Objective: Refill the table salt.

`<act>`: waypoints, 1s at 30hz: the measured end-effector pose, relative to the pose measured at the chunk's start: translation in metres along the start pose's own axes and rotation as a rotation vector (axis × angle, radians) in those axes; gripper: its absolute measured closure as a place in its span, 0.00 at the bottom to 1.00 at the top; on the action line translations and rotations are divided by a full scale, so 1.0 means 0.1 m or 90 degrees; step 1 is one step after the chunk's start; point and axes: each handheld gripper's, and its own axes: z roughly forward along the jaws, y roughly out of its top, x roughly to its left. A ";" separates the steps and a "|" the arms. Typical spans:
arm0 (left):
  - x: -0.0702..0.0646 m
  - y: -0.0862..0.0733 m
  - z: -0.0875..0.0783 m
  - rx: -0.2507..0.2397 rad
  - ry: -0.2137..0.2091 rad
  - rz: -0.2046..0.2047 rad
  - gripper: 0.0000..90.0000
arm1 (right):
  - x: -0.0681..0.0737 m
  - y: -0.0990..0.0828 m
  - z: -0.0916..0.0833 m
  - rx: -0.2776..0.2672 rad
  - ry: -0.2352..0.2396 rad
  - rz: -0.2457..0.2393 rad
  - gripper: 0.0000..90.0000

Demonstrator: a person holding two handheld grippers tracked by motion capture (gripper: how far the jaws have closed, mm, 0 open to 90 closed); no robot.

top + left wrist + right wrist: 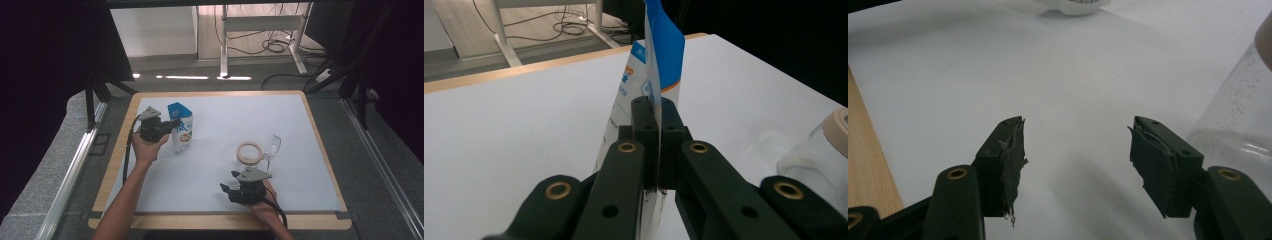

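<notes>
Even overhead light falls on the white table top [225,150], which is bright against dark, underexposed surroundings at both sides of the high view. 3 glare patches lie on the floor [200,77] beyond the table. Shadows are soft and short. In the left gripper view, the near black links are blurred; the glass jar [819,150] is soft at the frame edge.

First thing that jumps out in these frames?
The blue and white pouch standing upright at the left of the white table, its edge pinched in the shut left tool. Next, the clear glass jar with a tan rim toward the right of the table. The right tool sits just in front of the jar near the table's front edge, jaws apart with nothing between them.
</notes>
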 end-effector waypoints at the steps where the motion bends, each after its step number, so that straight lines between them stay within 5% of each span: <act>1: 0.00 0.00 -0.01 -0.004 -0.001 -0.001 1.00 | 0.00 0.00 0.00 0.001 -0.001 -0.002 0.44; 30: -0.19 0.02 -0.22 -0.013 -0.067 -0.004 1.00 | 0.08 0.03 0.04 -0.006 -0.003 -0.007 0.44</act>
